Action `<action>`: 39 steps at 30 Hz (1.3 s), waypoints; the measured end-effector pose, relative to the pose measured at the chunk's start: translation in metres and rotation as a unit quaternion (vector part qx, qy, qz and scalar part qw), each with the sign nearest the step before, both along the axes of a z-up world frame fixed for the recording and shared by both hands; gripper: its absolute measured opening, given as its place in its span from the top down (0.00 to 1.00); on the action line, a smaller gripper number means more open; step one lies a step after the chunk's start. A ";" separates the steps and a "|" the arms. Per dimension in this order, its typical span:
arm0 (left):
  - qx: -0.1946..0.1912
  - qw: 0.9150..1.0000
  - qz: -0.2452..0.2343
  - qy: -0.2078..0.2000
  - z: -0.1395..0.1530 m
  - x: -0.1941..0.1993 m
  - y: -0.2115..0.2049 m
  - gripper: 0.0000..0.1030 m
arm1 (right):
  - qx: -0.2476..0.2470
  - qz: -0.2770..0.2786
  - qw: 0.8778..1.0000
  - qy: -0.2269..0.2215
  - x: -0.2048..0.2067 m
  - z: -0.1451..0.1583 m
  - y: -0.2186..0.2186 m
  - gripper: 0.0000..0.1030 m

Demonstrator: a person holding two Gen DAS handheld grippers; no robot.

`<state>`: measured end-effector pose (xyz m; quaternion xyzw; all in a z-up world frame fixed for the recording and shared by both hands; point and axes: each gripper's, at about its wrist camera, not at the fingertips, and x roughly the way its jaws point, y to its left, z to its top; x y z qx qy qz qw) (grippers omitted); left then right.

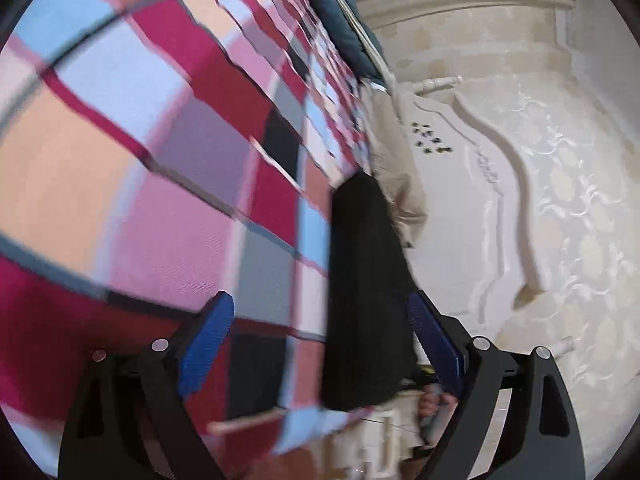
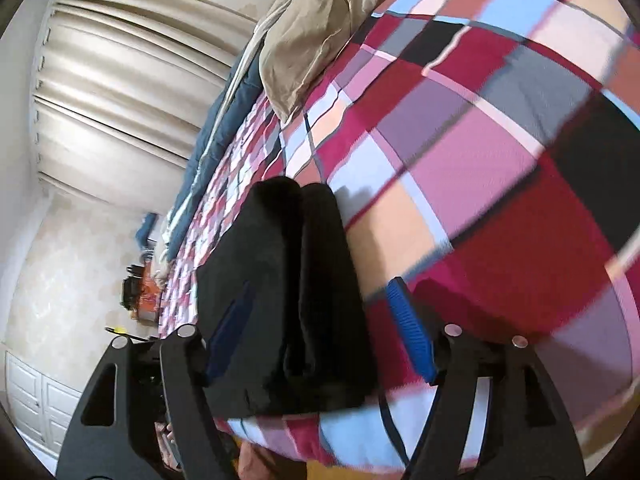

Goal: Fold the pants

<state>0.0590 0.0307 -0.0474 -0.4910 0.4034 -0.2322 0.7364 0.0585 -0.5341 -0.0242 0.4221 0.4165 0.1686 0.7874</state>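
Pants [image 2: 280,292], black and already doubled, lay center-low in frame on the plaid bedspread [image 2: 500,184]. Right gripper [image 2: 320,332] stood spread, pinching nothing; left gripper [image 1: 320,344] likewise spread. Next probably called for re-gripping an end for another fold.

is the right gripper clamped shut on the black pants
No, the right gripper stands open, its blue pads apart around the black pants on the bedspread.

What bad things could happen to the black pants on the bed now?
1. The black pants lie folded near the edge of the checked blanket, so a nudge might push them off the bed.
2. The right gripper is open with the pants between its fingers; pulling back carelessly could snag and undo the fold.
3. The left gripper, also open, sits close and might bump them.
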 end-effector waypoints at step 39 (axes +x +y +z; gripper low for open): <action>0.050 0.993 -0.100 0.027 -0.013 0.005 -0.103 0.65 | 0.008 0.063 0.998 -0.022 -0.011 -0.014 0.060 0.67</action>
